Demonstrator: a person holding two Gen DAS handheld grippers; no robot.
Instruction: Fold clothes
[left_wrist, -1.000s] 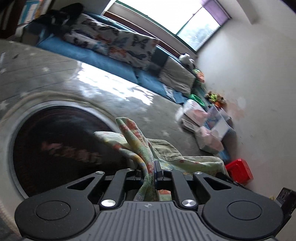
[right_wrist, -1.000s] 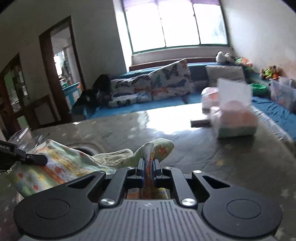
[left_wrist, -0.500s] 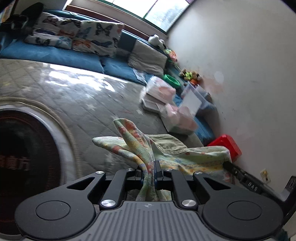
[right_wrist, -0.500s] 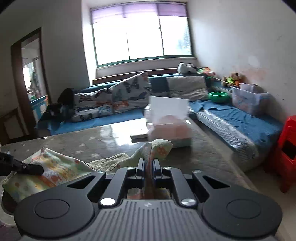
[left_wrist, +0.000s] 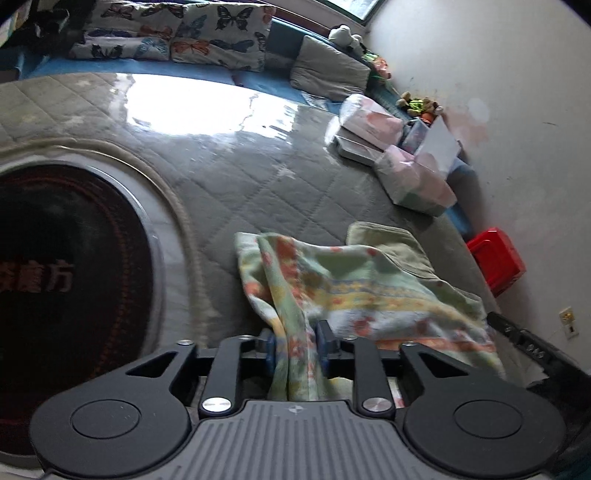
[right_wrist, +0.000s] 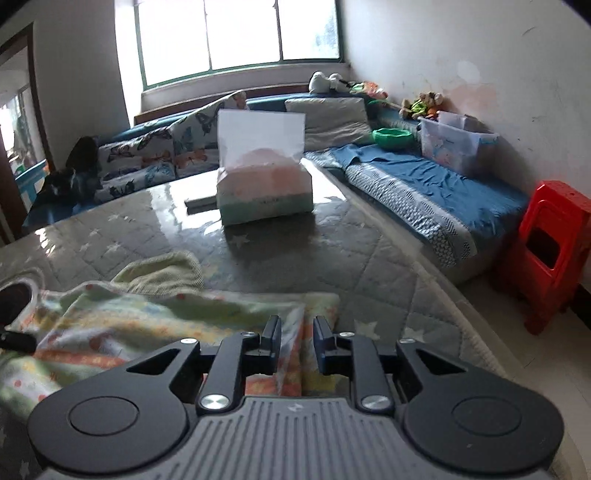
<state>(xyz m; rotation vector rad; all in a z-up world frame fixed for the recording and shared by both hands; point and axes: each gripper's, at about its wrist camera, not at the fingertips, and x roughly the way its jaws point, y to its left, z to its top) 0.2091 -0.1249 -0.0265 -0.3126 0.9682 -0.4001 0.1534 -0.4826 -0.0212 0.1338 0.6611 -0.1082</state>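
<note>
two hand-held grippers are seen over a grey quilted bench (right_wrist: 369, 258). the left hand-held gripper (left_wrist: 297, 341) is parted a little, yet a bunched fold of the patterned cloth (left_wrist: 354, 284) is seen between its fingers; whether the fold is gripped or only draped there cannot be told, since the fabric is blurred. the right hand-held gripper (right_wrist: 297, 341) is released, its jaws apart, with the cloth (right_wrist: 147, 317) lying flat on the bench beneath and between them. the cloth is spread low across the near part of the bench, a plain green corner turned up at its far side. a tissue pack (right_wrist: 264, 188) is set farther back on the bench, well apart from the cloth. a red stool (right_wrist: 550, 251) is stood on the floor beside the bench.
</note>
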